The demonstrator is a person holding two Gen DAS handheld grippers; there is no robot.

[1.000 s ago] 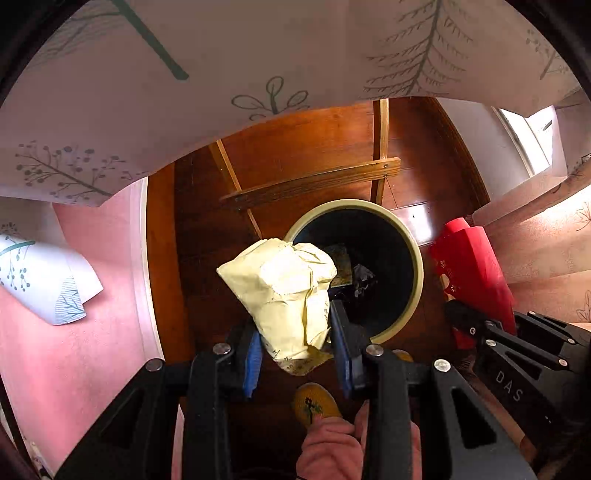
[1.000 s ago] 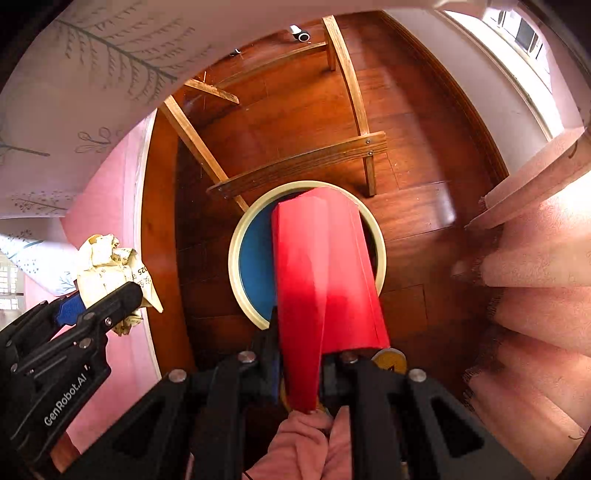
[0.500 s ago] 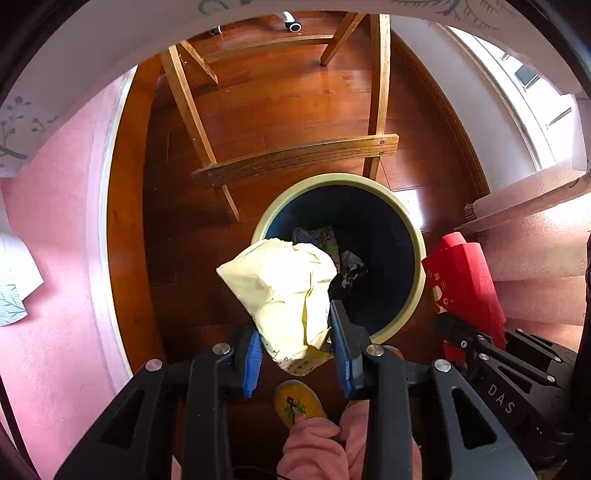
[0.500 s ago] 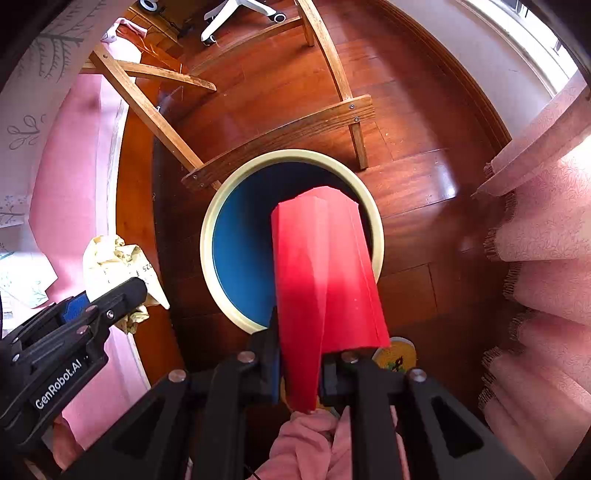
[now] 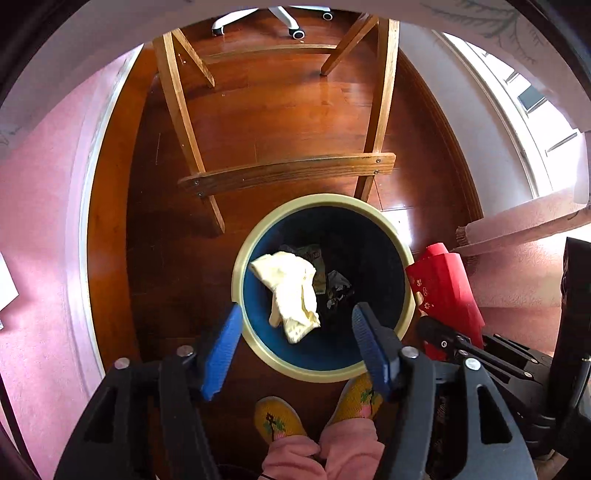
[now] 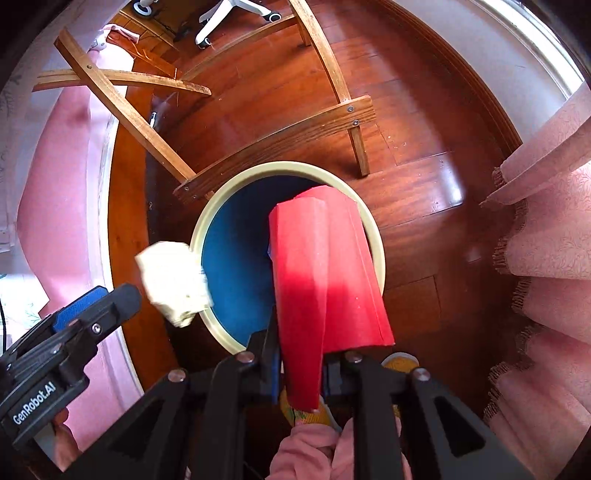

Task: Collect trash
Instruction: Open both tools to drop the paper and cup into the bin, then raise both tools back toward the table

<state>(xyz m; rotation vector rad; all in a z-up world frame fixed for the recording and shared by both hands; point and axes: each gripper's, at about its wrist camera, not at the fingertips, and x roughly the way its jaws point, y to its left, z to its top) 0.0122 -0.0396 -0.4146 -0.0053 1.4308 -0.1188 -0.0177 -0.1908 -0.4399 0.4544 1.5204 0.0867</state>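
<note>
A round bin with a cream rim (image 5: 317, 201) and blue inside stands on the wood floor, with scraps at its bottom. My left gripper (image 5: 295, 328) is open above its near edge. The crumpled yellow paper (image 5: 290, 291) is loose in the air below the jaws, over the bin mouth; it also shows in the right wrist view (image 6: 173, 282). My right gripper (image 6: 299, 354) is shut on a folded red paper piece (image 6: 325, 280), held over the bin (image 6: 236, 186). The red piece shows in the left wrist view (image 5: 443, 288) beside the bin.
A wooden chair frame (image 5: 288, 173) stands just behind the bin. Pink cloth hangs on the left (image 5: 40, 240) and right (image 6: 546, 258). The person's yellow slippers (image 5: 277, 417) are below the bin. An office chair base (image 6: 229, 14) is further back.
My left gripper has opened and let go of the yellow paper, which is dropping into the bin. Both grippers have moved further over the bin. The right gripper still holds the red piece.
</note>
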